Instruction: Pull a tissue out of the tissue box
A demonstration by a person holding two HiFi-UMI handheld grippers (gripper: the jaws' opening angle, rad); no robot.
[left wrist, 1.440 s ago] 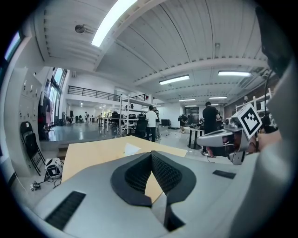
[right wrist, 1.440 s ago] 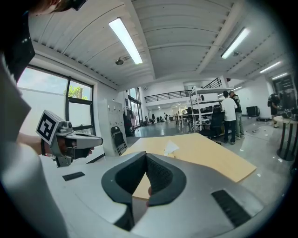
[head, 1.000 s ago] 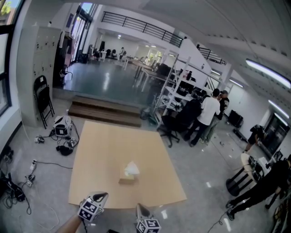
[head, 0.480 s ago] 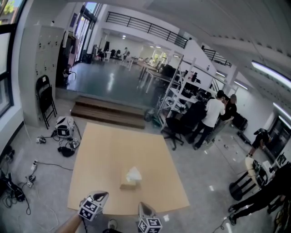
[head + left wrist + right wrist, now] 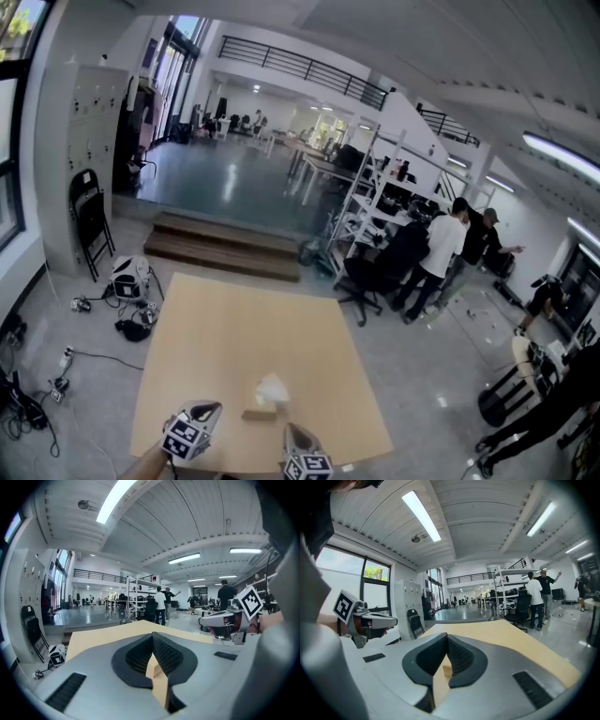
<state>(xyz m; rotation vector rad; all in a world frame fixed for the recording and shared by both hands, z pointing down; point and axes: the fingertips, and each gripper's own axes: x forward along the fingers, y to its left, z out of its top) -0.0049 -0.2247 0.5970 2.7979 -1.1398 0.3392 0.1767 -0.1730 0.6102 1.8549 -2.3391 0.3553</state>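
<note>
A tan tissue box [image 5: 260, 413] stands near the front of the wooden table [image 5: 234, 337], with a white tissue [image 5: 272, 388] sticking up from its top. My left gripper [image 5: 212, 407] is low in the head view, just left of the box and short of it. My right gripper [image 5: 289, 428] is just right of the box, at the table's near edge. Both point across the table with jaws shut and nothing between them. In the left gripper view the box [image 5: 152, 669] shows through the slit under the shut left gripper [image 5: 152, 636]. Likewise the box [image 5: 446, 671] shows below the right gripper [image 5: 446, 636].
Several people [image 5: 441, 246] stand by shelving racks [image 5: 361, 197] beyond the table's far right corner, with an office chair [image 5: 361, 281] close to it. Cables and a small device [image 5: 128, 279] lie on the floor at left, near a folding chair [image 5: 89, 214]. Low steps [image 5: 225, 246] lie behind the table.
The table and the tissue box have come nearer and lower in the head view. Both grippers have moved forward together and now flank the box; their jaws stay shut.
</note>
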